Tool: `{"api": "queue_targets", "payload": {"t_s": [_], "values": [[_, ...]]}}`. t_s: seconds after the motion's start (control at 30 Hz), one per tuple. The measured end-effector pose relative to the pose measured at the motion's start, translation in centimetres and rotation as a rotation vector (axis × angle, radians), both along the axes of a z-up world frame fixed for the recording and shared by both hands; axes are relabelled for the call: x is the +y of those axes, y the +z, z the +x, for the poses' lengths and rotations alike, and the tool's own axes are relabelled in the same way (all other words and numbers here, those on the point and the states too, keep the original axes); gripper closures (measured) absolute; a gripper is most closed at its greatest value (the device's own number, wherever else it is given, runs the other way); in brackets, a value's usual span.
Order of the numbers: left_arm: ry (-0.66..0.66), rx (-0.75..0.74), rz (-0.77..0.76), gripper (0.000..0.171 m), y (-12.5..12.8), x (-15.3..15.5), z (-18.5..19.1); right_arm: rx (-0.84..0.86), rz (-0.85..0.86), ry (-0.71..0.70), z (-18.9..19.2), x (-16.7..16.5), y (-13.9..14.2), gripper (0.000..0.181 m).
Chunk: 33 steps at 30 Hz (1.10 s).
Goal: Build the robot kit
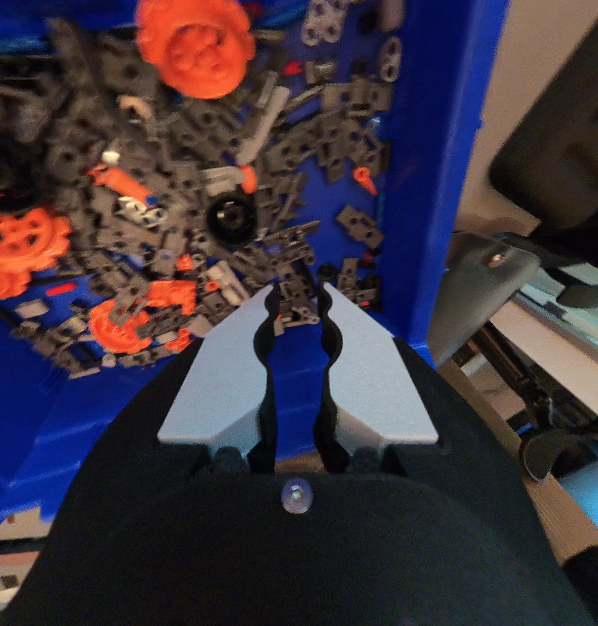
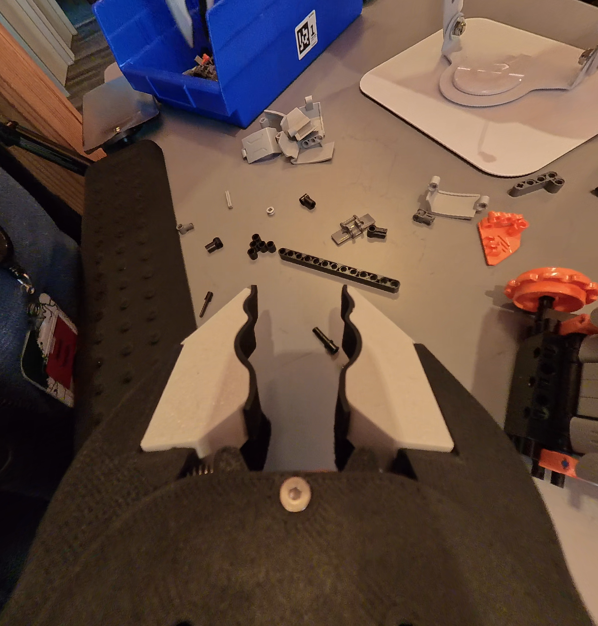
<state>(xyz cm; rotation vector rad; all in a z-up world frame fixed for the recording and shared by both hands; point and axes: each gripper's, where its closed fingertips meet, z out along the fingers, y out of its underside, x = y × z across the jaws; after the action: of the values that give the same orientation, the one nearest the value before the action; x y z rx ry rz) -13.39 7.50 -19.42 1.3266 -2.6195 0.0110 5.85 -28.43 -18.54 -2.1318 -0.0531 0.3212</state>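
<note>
**Left fingers down in the blue bin, right fingers apart over the loose pieces**

Your left gripper (image 1: 298, 288) reaches into the blue bin (image 1: 426, 169), its fingers (image 1: 229, 355) parted by a narrow gap, the tips at the near edge of the heap of grey and black building pieces (image 1: 189, 169). A small grey piece (image 1: 295, 305) sits between the tips; whether the fingers actually pinch it, you cannot tell, as that view is blurred. Orange gear-like wheels (image 1: 194, 47) and a black wheel (image 1: 231, 218) lie deeper in the bin.

Your right gripper (image 2: 299, 291) hangs over the grey bench (image 2: 375, 189), fingers wide apart and holding nothing. A short black pin (image 2: 325, 340) lies on the bench between them, untouched. Just beyond the tips lies a long black beam (image 2: 338, 269); beyond the beam are small black connectors (image 2: 261, 246) and a cluster of grey panels (image 2: 289, 139) close to the bin. To the right of the beam lie an orange panel (image 2: 500, 237) and a partly built model (image 2: 554, 372) with an orange wheel on it.

Many pieces lie out on the bench, and far more remain in the bin.
</note>
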Motion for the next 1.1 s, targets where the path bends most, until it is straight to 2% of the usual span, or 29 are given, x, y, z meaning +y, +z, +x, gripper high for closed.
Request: {"api": "queue_targets", "payload": {"t_s": [0.13, 0.27, 0.33, 0.4, 0.53, 0.67, 0.77, 0.9, 1.1], "values": [[-0.026, 0.060, -0.026, 0.152, -1.7, -1.9, -1.7, 0.004, 0.001, -0.006, -0.1, 0.4, -0.1, 0.134], [-0.031, 0.087, 0.050, 0.154, -3.3, -0.3, -2.5, 0.012, -0.007, 0.001, -0.4, 0.9, -0.5, 0.134], [-0.026, 0.087, 0.078, 0.168, -3.6, 0.5, -2.3, 0.012, -0.011, 0.006, -0.5, 1.2, -0.7, 0.134], [-0.022, 0.081, 0.114, 0.171, -3.8, 1.3, -2.0, 0.013, -0.015, 0.009, -0.6, 1.5, -0.8, 0.134], [-0.001, -0.032, 0.215, 0.165, -3.3, 4.2, -0.1, 0.013, -0.023, 0.007, -0.6, 1.8, -1.0, 0.134], [0.042, -0.096, 0.196, 0.160, -1.8, 5.2, 0.6, 0.008, -0.028, 0.001, -0.6, 2.0, -0.9, 0.134], [0.028, -0.072, 0.169, 0.157, -1.5, 4.9, -0.1, 0.013, -0.030, 0.001, -0.7, 2.3, -0.9, 0.134], [-0.015, -0.022, 0.043, 0.155, -2.0, 2.0, -1.1, 0.013, -0.033, 0.009, -1.0, 2.7, -1.0, 0.134], [-0.033, 0.040, 0.129, 0.153, -3.8, 3.0, -1.9, 0.010, -0.024, 0.009, -1.3, 2.9, -0.6, 0.134]]}}
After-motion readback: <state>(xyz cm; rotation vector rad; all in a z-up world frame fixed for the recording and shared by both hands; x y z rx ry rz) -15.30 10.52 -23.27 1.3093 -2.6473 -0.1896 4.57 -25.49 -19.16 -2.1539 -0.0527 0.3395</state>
